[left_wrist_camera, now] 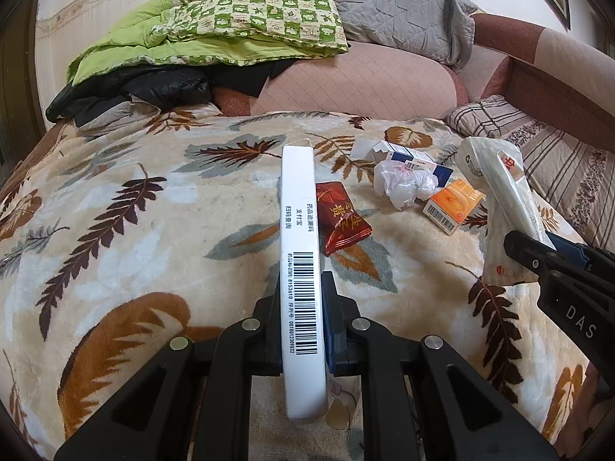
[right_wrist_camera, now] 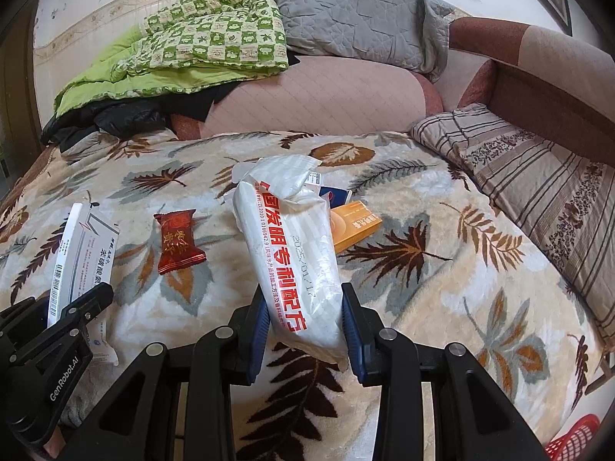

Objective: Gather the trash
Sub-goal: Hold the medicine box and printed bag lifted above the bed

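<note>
Fingers of the left gripper (left_wrist_camera: 301, 299) clamp a long flat white cardboard box (left_wrist_camera: 300, 253) edge-up, its barcode side facing the camera and its far end pointing toward the sofa back. To the right, the right gripper (right_wrist_camera: 303, 320) pinches a white plastic packet printed with red characters (right_wrist_camera: 296, 253) between its blue-padded fingers (right_wrist_camera: 351, 330), the packet tilting up and away over the bed cover. Both loads hang above a cream fleece blanket patterned with brown and grey leaves (left_wrist_camera: 153, 230). On that blanket, just right of the white box, lies a dark red foil sweet wrapper (left_wrist_camera: 344, 219). Farther right sits a cluster of rubbish: a crumpled white tissue wad (left_wrist_camera: 401, 186), a small white-and-blue carton (left_wrist_camera: 399, 153) behind it, and an orange and white carton with a barcode (left_wrist_camera: 451, 203) nearest the packet. Beyond the blanket, at the far side, a pink quilted cushion (left_wrist_camera: 365, 80) carries a green patterned quilt (left_wrist_camera: 246, 19) and a grey quilted cover (left_wrist_camera: 399, 7). At the near right corner of the right wrist view, a red plastic basket (right_wrist_camera: 574, 440) peeks in.
</note>
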Available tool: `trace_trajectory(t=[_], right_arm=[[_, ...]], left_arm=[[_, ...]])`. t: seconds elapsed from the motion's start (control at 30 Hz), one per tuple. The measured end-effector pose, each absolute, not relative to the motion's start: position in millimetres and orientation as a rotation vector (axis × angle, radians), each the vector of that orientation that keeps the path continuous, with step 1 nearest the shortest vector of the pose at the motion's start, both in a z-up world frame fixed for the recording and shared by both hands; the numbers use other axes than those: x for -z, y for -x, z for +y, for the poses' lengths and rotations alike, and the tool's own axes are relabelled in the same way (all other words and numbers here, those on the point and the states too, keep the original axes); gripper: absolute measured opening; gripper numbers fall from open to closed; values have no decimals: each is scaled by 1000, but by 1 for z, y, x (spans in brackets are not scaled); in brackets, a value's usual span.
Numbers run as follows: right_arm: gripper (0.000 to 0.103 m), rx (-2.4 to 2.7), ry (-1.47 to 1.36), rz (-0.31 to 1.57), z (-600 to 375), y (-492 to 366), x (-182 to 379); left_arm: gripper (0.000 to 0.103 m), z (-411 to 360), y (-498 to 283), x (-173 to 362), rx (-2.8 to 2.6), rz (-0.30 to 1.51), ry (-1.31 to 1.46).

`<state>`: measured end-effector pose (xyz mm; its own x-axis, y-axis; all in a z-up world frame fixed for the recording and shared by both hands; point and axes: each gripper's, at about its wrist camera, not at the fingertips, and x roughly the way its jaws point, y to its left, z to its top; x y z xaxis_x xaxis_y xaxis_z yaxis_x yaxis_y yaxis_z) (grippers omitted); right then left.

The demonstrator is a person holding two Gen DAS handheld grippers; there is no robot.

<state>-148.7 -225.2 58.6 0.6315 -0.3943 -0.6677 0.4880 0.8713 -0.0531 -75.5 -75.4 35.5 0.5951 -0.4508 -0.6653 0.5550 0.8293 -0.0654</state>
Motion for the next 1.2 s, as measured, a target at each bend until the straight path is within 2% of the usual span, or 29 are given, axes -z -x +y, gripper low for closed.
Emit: trace_trajectory(t=[1.2], right_arm=[[38,576,-80,746,-218,149,-61]], left_arm=[[14,-81,80,-40,610,719,-157]])
